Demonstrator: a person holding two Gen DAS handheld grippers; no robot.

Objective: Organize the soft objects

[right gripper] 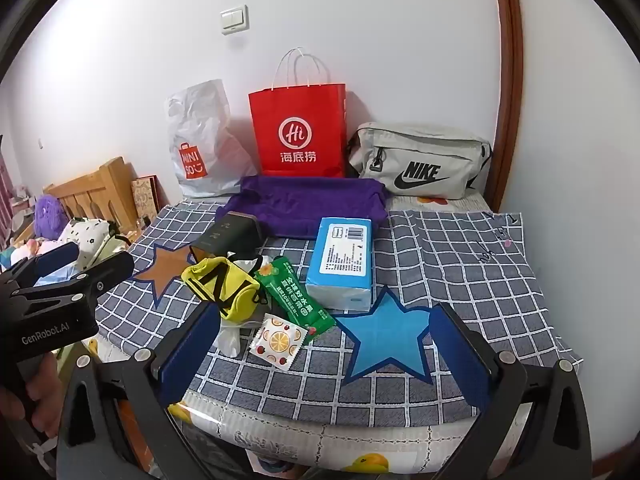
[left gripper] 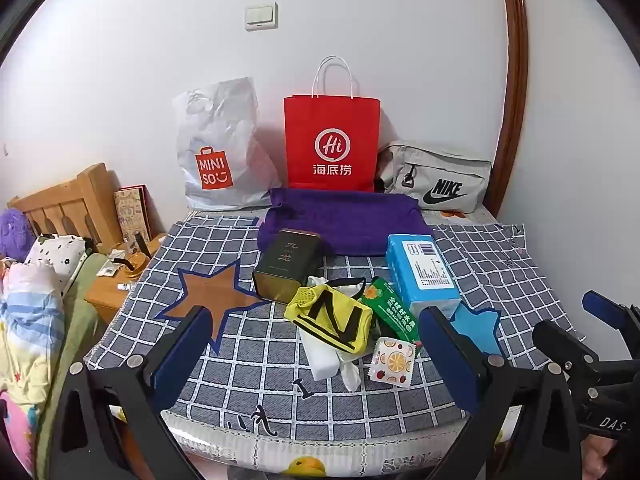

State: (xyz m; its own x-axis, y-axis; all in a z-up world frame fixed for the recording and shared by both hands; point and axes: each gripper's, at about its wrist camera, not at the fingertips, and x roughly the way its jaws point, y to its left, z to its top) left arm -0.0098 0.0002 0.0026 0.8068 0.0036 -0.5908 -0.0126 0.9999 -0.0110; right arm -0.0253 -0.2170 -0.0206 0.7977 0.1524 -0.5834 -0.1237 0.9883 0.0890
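Observation:
A pile lies mid-cloth: a yellow and black fabric pouch [left gripper: 332, 316] [right gripper: 222, 286] on white soft items [left gripper: 320, 354], a green snack packet [left gripper: 394, 312] [right gripper: 298, 294], a fruit-print sachet [left gripper: 392, 360] [right gripper: 278, 338], a blue tissue pack [left gripper: 424, 270] [right gripper: 344, 260], a dark tin [left gripper: 288, 266] [right gripper: 230, 234]. A purple cloth [left gripper: 344, 222] [right gripper: 308, 204] lies behind. My left gripper [left gripper: 316, 356] is open and empty, just before the pile. My right gripper [right gripper: 324, 354] is open and empty, above the blue star [right gripper: 386, 338].
A Miniso plastic bag [left gripper: 218, 156], a red paper bag [left gripper: 332, 144] and a grey Nike bag [left gripper: 438, 182] stand against the wall. An orange star [left gripper: 218, 294] is on the checked cloth [left gripper: 256, 364]. A bed with bedding [left gripper: 32, 320] and a wooden nightstand [left gripper: 106, 292] are left.

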